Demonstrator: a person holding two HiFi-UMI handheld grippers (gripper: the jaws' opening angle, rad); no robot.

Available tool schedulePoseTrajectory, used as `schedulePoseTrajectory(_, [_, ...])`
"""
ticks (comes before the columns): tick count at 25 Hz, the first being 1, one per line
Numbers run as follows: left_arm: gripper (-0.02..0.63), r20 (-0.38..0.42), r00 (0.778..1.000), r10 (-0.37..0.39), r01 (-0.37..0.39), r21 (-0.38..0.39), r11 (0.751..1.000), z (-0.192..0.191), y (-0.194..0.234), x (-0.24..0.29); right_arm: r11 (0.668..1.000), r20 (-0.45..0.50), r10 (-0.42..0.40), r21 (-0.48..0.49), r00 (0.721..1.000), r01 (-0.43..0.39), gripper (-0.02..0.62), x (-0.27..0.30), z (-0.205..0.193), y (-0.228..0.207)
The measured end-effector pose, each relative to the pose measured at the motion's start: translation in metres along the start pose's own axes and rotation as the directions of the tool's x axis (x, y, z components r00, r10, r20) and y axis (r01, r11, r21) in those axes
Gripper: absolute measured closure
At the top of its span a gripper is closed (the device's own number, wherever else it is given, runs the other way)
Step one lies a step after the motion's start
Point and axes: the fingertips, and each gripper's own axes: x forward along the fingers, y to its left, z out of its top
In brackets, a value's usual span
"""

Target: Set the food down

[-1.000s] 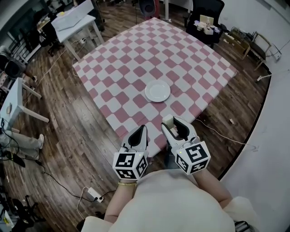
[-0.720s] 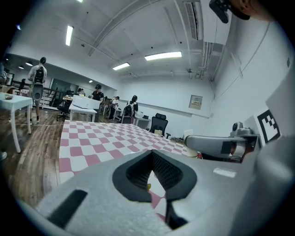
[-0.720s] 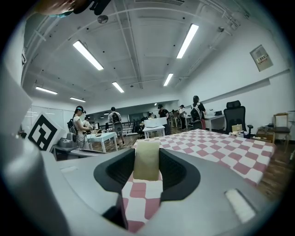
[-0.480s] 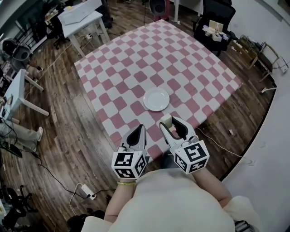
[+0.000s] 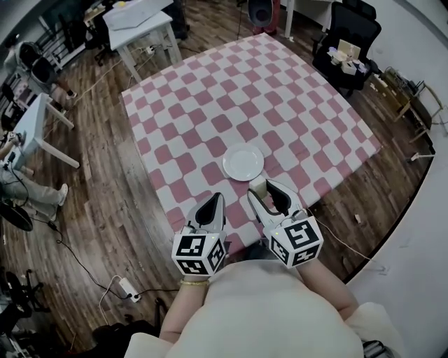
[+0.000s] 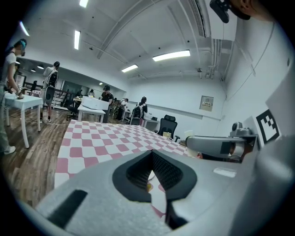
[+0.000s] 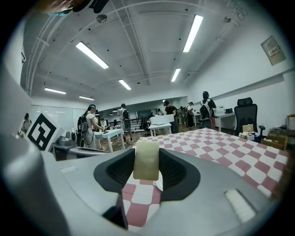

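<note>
A white plate point(image 5: 243, 162) lies near the front edge of a pink-and-white checkered cloth point(image 5: 280, 84). My right gripper point(image 5: 266, 189) is just short of the plate's near rim, shut on a pale, flat piece of food point(image 5: 257, 187). In the right gripper view the food point(image 7: 146, 160) stands upright between the jaws of that gripper point(image 7: 146, 161), with the plate point(image 7: 159, 185) partly visible below. My left gripper point(image 5: 216, 201) hovers over the cloth's near edge to the left of the plate, shut with nothing in it. In the left gripper view the left gripper point(image 6: 151, 159) shows only a thin slit between its jaws.
Wooden floor surrounds the cloth. White tables point(image 5: 143, 21) stand at the back left, and a black chair holding boxes point(image 5: 346, 42) at the back right. A power strip and cables point(image 5: 126, 287) lie on the floor at the left. People stand in the background point(image 7: 90, 124).
Both grippers and the head view have moved forward, so the plate now lies closer to the right gripper's tips. The food stays held; the left gripper stays shut.
</note>
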Motion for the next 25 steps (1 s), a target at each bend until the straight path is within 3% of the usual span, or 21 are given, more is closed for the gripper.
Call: schedulePoseTrajectory(25, [0.601,0.008,0.986,0.164,-0.163,-0.058,0.985,0.011,0.033,0.065,0.988,-0.110,0.149,-0.033,0.983,-0.153,0.426,0.075,-0.004,-0.054])
